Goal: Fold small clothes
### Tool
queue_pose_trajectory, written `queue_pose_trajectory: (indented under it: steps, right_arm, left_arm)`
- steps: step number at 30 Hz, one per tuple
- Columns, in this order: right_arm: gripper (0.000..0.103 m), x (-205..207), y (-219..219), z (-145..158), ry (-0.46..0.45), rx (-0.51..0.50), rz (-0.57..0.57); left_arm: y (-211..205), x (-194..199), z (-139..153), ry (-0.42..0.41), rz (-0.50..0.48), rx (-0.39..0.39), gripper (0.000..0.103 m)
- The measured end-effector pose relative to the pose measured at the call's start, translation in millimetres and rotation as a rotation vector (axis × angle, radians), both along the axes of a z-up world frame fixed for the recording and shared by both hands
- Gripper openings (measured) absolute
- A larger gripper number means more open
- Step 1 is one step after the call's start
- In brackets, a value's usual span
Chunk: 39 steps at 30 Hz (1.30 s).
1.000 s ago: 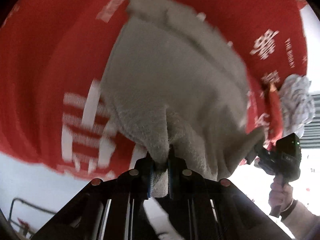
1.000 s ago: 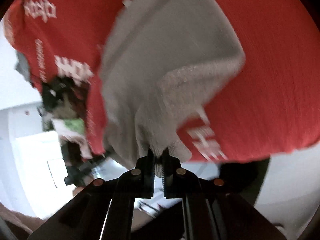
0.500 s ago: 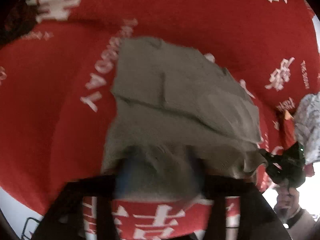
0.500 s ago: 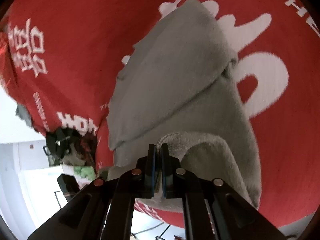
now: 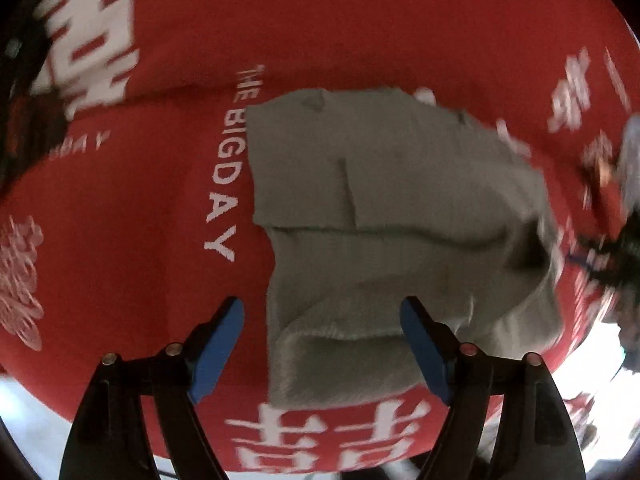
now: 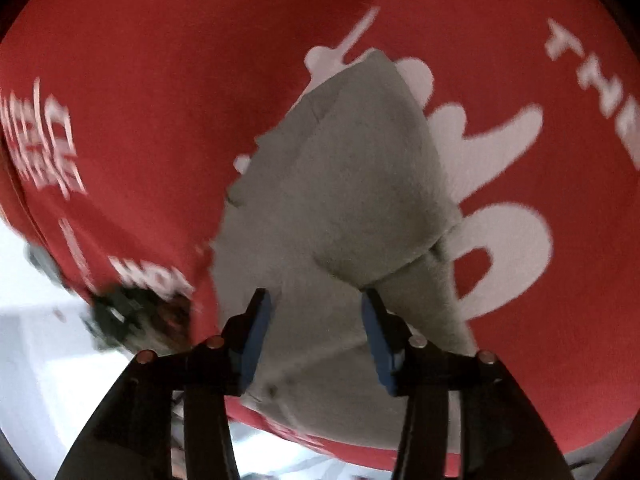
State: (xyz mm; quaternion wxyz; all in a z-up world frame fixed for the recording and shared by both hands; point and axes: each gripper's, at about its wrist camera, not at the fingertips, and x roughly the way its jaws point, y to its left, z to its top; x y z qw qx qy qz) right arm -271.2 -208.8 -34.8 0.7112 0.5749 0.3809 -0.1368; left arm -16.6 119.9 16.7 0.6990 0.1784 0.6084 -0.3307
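**A:** Where does your piece lie just now?

**B:** The grey knitted garment (image 5: 384, 216) lies on the red printed cloth (image 5: 160, 152) that covers the worktop, filling the centre of the left wrist view. One layer is turned over another: a straight fold edge runs across the middle of the frame, and the near end rolls up into a thick hem at lower centre.

**A:** And your fingers?

**B:** Your left gripper (image 5: 322, 344) stands wide apart with nothing in it; the blue pads (image 5: 218, 344) sit either side of that rolled hem, and I cannot tell if they touch it. Your right gripper (image 6: 316, 330) is likewise spread and holds nothing, poised over the garment's (image 6: 344, 184) near part at lower centre of its view, where a bulging fold ends just by the right-hand pad.

**A:** So what should you mind in this step?

**B:** Judging by the layers, one fold is laid and you are between grips. Before you take hold again, I would press the bulge at centre right of the right wrist view flat, since a soft knit will likely spring open. Choose the two corners of the near hem, close on both layers together, and lift them evenly so the edge stays straight. Keep clear of the red cloth beneath; pinching it would drag the whole piece askew.
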Motion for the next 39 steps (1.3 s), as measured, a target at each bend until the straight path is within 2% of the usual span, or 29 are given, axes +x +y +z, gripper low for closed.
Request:
queue_pose_trajectory:
  steps: [3,6,9,13,15,16,17,18,19,21,23,25,28,31,35,36,37,38,39]
  right_arm:
    - [0.052,8.5,15.4,10.2,0.1,-0.144,0.182]
    - [0.052,14.2,26.5,8.1,0.131,-0.188,0.274]
    - [0.052,21.0,30.7,2.9,0.147,-0.217,0.33]
    - [0.052,31.3,28.3,-4.7,0.164,-0.234,0.343]
    - [0.052,36.9,27.6,-7.1,0.181,-0.243,0.338]
    - [0.052,39.4,26.4,-8.6,0.191,-0.24,0.325]
    - [0.052,40.7,25.3,-8.3,0.193,-0.239,0.31]
    - [0.052,40.4,24.8,-7.5,0.191,-0.242,0.295]
    - [0.052,41.2,24.1,-7.2,0.194,-0.244,0.28]
    - [0.052,42.0,23.1,-7.8,0.2,-0.249,0.262]
    - [0.052,43.0,21.4,-9.6,0.212,-0.253,0.25]
    - [0.053,42.7,19.7,-10.9,0.215,-0.252,0.239]
    - [0.058,43.2,19.0,-12.3,0.216,-0.248,0.237]
    - [0.058,44.3,18.9,-15.2,0.213,-0.23,0.244]
    - [0.059,51.4,19.8,-22.5,0.209,-0.209,0.278]
    - [0.059,53.9,20.6,-23.7,0.213,-0.213,0.288]
    - [0.059,56.7,21.4,-25.2,0.218,-0.22,0.3]
    - [0.059,58.8,22.0,-26.4,0.224,-0.228,0.306]
    - [0.056,61.5,22.1,-27.7,0.235,-0.233,0.311]
  left_arm:
    - [-11.2,-22.1,-4.9,-0.031,-0.162,0.091,0.081]
    - [-29.1,-46.6,-15.2,-0.082,-0.308,0.144,0.081]
    - [-47.9,-62.3,-25.9,-0.12,-0.393,0.15,0.081]
    - [-78.8,-65.9,-41.3,-0.147,-0.46,0.123,0.08]
    - [-90.9,-56.6,-45.6,-0.123,-0.437,0.104,0.08]
    - [-95.8,-43.2,-48.9,-0.087,-0.39,0.074,0.08]
    - [-95.9,-35.1,-50.9,-0.069,-0.355,0.059,0.073]
    - [-94.8,-21.9,-53.1,-0.049,-0.293,0.049,0.069]
    - [-89.3,0.1,-56.2,-0.006,-0.192,0.037,0.067]
    - [-73.9,28.5,-57.9,0.056,-0.049,0.0,0.067]
    - [-60.6,47.0,-56.0,0.111,0.009,-0.034,0.068]
    - [-54.5,53.3,-50.6,0.125,-0.023,-0.044,0.068]
    - [-54.8,49.1,-39.6,0.109,-0.105,-0.045,0.089]
    - [-61.8,40.0,-39.2,0.125,-0.174,-0.048,0.089]
    - [-80.9,28.7,-65.5,0.183,-0.198,0.007,0.088]
    - [-85.0,25.7,-70.3,0.18,-0.199,0.019,0.086]
    - [-87.8,22.1,-73.9,0.17,-0.2,0.027,0.061]
    - [-90.0,20.2,-76.9,0.174,-0.203,0.034,0.025]
    - [-90.1,18.8,-80.4,0.174,-0.194,0.058,0.019]
